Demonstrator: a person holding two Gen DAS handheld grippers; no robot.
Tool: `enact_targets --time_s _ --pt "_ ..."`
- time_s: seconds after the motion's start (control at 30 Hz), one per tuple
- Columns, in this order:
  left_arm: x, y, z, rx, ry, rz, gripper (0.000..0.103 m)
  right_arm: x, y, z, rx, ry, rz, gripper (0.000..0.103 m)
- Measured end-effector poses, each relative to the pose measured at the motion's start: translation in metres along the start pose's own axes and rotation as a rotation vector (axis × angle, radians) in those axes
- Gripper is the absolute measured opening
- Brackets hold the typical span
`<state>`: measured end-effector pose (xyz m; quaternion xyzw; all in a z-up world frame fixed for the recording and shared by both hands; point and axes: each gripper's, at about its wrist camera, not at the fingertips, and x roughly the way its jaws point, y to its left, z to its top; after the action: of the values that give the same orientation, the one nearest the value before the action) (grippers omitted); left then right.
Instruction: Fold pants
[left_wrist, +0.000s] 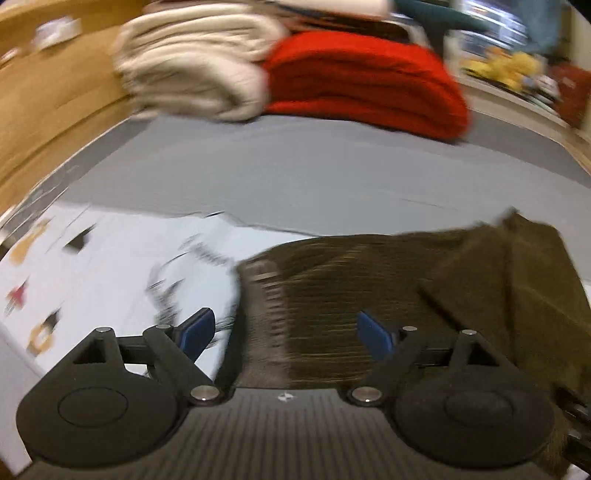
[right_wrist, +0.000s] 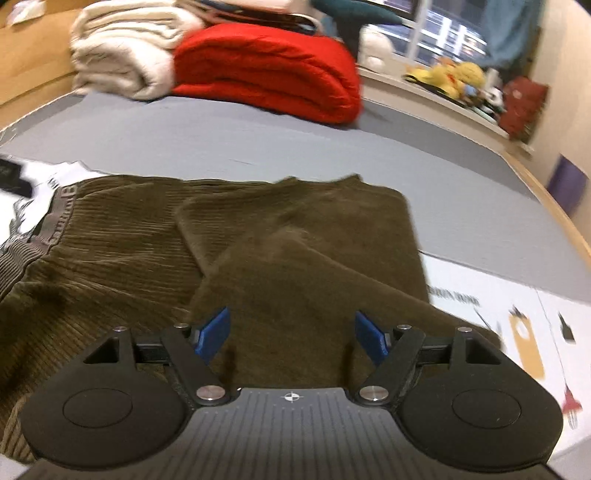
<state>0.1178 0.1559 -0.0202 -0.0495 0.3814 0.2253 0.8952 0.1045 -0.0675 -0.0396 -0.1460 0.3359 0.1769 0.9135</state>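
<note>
Your left gripper (left_wrist: 284, 332) hangs with its blue pads spread wide and nothing pinched, over the waistband end of the olive corduroy pants (left_wrist: 406, 295); this view is smeared by motion. Your right gripper (right_wrist: 291, 338) is likewise spread, its pads (right_wrist: 212, 334) apart above the folded-over leg panels, gripping no cloth. The pants (right_wrist: 258, 240) lie on a white printed sheet (right_wrist: 517, 314) near the front edge of the grey bed surface (right_wrist: 258, 140), with the grey elastic waistband (right_wrist: 55, 218) toward the left side and the legs doubled back across the body in two overlapping layers. At the far edge of the bed, well apart from the pants, a folded red blanket (right_wrist: 273, 70) touches a stack of cream blankets (right_wrist: 122, 55) beside it. A wooden board (left_wrist: 55, 92) borders the left edge.
</note>
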Motion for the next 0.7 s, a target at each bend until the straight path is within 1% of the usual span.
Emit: enact_targets --time_s 0.07,0.13,0.23,0.3,0.37,0.4,0.43,0.47,0.5,0.53,0.57,0.6,0.63,0.7 --pt "0.001 -0.007 0.001 0.011 -0.013 -0.026 0.088 0.008 0.009 0.004 -0.026 0.001 0.018 0.079" --pt "0.005 -0.009 0.002 -0.009 0.003 -0.092 0.088 0.017 0.019 0.006 -0.057 0.015 0.03 0.079" --pt "0.009 -0.012 0.002 -0.016 0.04 -0.134 0.085 0.031 0.031 0.006 -0.116 0.055 0.003 0.079" --pt "0.012 -0.013 0.003 -0.012 0.056 -0.141 0.081 0.039 0.036 0.003 -0.152 0.085 -0.023 0.078" --pt "0.011 -0.014 0.003 -0.005 0.059 -0.128 0.08 0.04 0.034 0.002 -0.15 0.089 -0.028 0.075" --pt "0.01 -0.013 0.003 -0.001 0.062 -0.123 0.076 0.039 0.031 0.002 -0.139 0.087 -0.025 0.073" --pt "0.009 -0.011 0.003 -0.005 0.067 -0.123 0.074 0.037 0.03 0.002 -0.126 0.087 -0.023 0.067" --pt "0.007 -0.009 0.004 -0.016 0.072 -0.126 0.068 0.035 0.027 0.002 -0.119 0.09 -0.023 0.058" --pt "0.005 -0.006 0.005 -0.031 0.076 -0.133 0.064 0.034 0.024 0.001 -0.116 0.091 -0.024 0.053" --pt "0.003 -0.003 0.006 -0.046 0.083 -0.141 0.063 0.03 0.021 0.001 -0.115 0.091 -0.024 0.04" --pt "-0.001 0.001 0.005 -0.057 0.091 -0.147 0.059 0.027 0.016 0.001 -0.111 0.091 -0.021 0.026" --pt "-0.003 0.003 0.006 -0.068 0.099 -0.153 0.057 0.024 0.01 0.0 -0.101 0.091 -0.016 0.019" --pt "-0.005 0.005 0.006 -0.077 0.105 -0.157 0.057 0.02 0.003 0.001 -0.08 0.09 -0.01 0.016" --pt "-0.011 0.006 0.004 -0.088 0.114 -0.175 0.057 0.01 -0.016 0.001 -0.03 0.086 -0.006 0.014"
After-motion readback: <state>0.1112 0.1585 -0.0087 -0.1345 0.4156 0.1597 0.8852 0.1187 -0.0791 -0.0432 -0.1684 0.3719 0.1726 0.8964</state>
